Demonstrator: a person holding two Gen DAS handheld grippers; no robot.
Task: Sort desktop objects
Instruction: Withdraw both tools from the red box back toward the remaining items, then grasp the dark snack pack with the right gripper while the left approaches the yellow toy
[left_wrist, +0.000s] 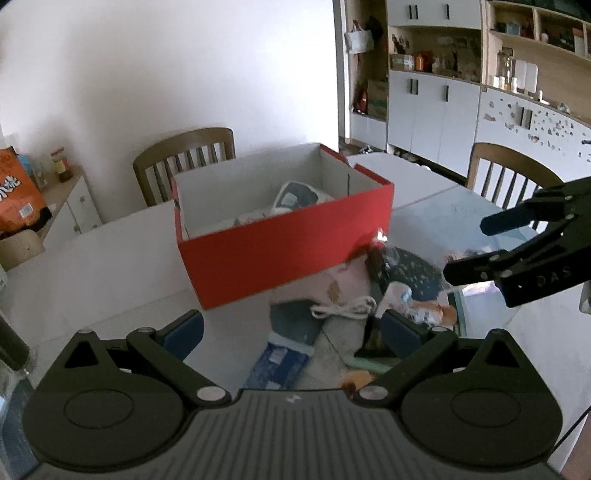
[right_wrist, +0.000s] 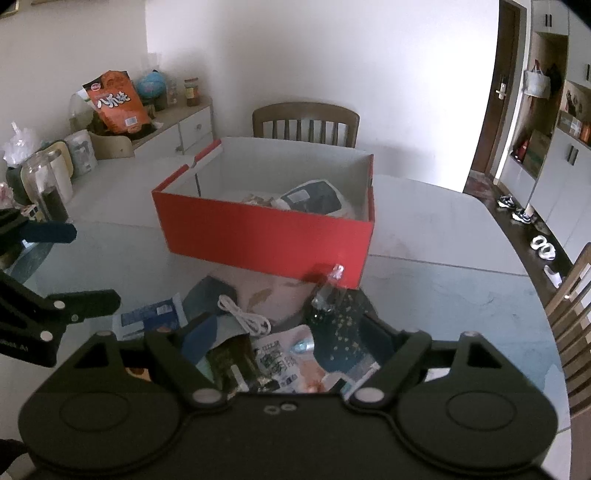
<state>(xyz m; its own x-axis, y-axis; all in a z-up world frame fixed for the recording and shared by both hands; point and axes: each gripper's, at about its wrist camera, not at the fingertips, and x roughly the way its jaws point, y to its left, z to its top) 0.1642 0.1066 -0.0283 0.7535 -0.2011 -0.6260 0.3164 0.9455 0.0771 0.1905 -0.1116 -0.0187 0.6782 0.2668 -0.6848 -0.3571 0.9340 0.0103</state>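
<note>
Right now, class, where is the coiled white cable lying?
In both wrist views the white cable lies on the pile of packets in front of the red box, on the table, between the two open grippers.

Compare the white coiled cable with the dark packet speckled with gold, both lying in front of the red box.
The white coiled cable is thin, pale and looped; the dark gold-speckled packet is broad, flat and dark. The cable lies left in the right wrist view, the packet right, nearer the red cardboard box. Both lie loose in the pile, ungripped.
</note>
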